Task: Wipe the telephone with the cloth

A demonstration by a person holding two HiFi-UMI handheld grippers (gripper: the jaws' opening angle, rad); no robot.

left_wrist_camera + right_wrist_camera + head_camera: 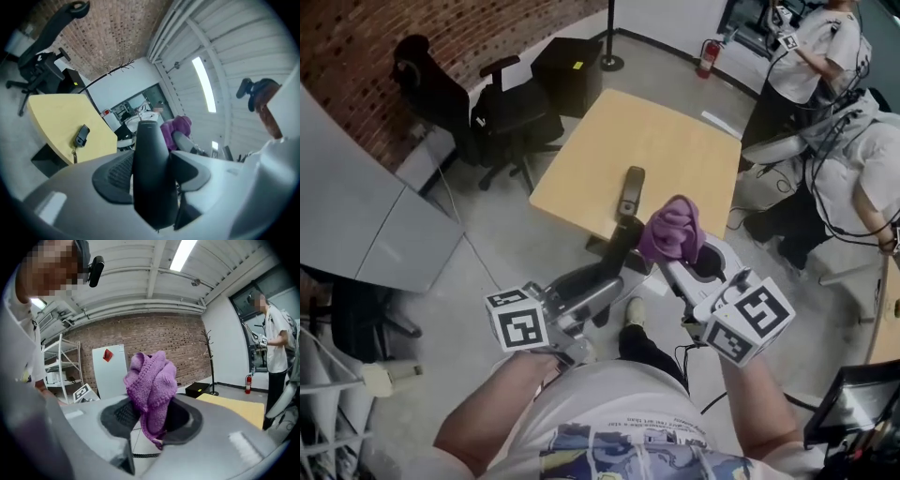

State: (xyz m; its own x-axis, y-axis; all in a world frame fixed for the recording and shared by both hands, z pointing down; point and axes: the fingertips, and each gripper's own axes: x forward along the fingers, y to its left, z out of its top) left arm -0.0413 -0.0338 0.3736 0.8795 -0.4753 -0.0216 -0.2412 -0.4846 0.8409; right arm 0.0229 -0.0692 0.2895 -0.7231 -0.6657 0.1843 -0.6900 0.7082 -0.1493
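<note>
My left gripper (612, 269) is shut on a black telephone handset (622, 242), which stands up between its jaws in the left gripper view (150, 173). My right gripper (682, 258) is shut on a bunched purple knitted cloth (673, 230). The cloth sits just right of the handset's top end, close to it; whether they touch I cannot tell. The right gripper view shows the cloth (152, 390) pinched between the pads and hanging over them. A second black telephone part (632, 185) with a cord lies near the front edge of the wooden table (675, 141), also seen from the left gripper (82, 135).
Black office chairs (450, 98) and a black box (567, 67) stand left of the table. Two people (825, 56) (867, 178) are at the right, near a fire extinguisher (708, 56). Grey cabinets (356, 225) fill the left side.
</note>
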